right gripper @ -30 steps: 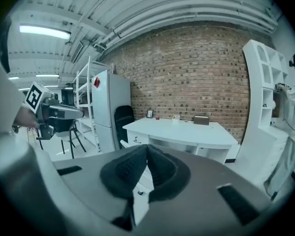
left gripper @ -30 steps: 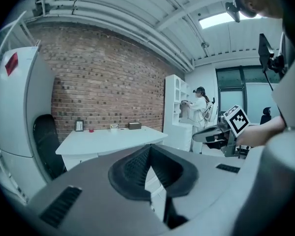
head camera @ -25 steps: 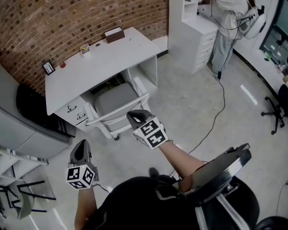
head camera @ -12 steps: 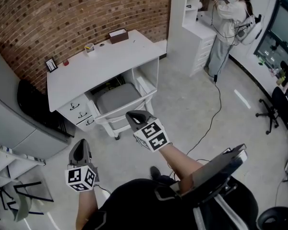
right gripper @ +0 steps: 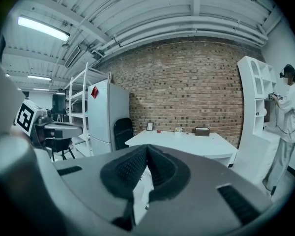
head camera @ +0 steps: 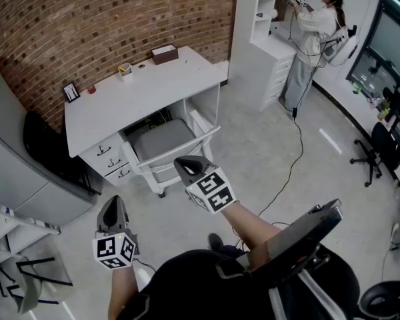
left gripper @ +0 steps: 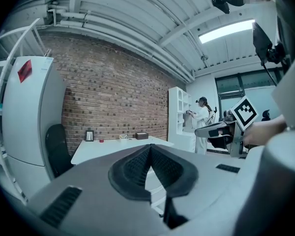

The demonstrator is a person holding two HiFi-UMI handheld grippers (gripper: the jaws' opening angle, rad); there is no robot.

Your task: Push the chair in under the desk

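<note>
- You're keeping L tool (head camera: 113, 205) clenched w/ nothing betw. its jaws. It's hanging low at your left, well apart from the chair (head camera: 161, 139).
- R tool (head camera: 189, 165) is clenched & empty too, pointing at the chair from just beside its back rail. Can't tell if it's touching.
- Chair's sitting partly in the knee gap of the bench (head camera: 137, 95), betw. drawers (head camera: 108, 160) & side panel, w/ its white back rail sticking out front.
- Bench is standing against the brick wall (head camera: 87, 25), w/ a small box (head camera: 165, 53) lying near its far edge.
- A person (head camera: 310, 29) is standing at the shelves (head camera: 253, 19), well apart from you.
</note>
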